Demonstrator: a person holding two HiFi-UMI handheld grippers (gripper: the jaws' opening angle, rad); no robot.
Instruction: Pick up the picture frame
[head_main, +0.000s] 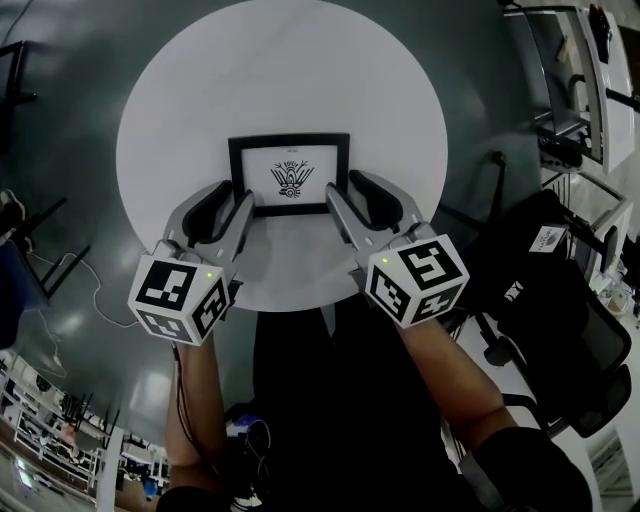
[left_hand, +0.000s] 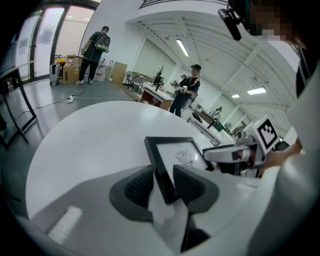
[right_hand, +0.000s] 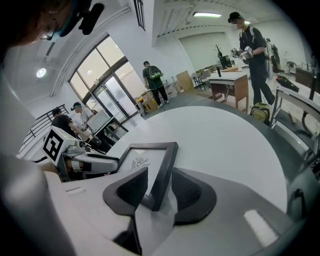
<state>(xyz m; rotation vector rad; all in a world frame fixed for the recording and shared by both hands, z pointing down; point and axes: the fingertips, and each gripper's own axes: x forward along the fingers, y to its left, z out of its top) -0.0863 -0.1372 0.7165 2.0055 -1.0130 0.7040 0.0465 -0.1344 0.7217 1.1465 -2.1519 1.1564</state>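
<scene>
1. Frame first: it lies flat on the round white table, straight ahead of my fingertips. It has a black border round a white sheet with a small dark print.
2. My left gripper slants down at the frame's left side with its jaws wide apart.
3. The frame's left bar runs between my two left pads. The outer pad sits over bare table and the inner pad over the white sheet.
4. The left has hold of nothing. Its pads sit close on either side of the bar without clamping it, and the frame's near left corner reaches back into the gap.
5. My right gripper mirrors it on the frame's right side, also slanting down with its jaws spread.
6. The right bar stands between my right pads, the inner one over the sheet and the outer one over the table.
7. The right grips nothing either. A sliver of white sheet shows between the inner pad and the bar. The outer pad is just beside the bar, and I cannot tell whether it touches.
8. The frame spans the space between my two pairs of fingers, and its far edge lies beyond all four tips.
9. Behind the fingers, nearer to me, sit the left cube and the right cube.
</scene>
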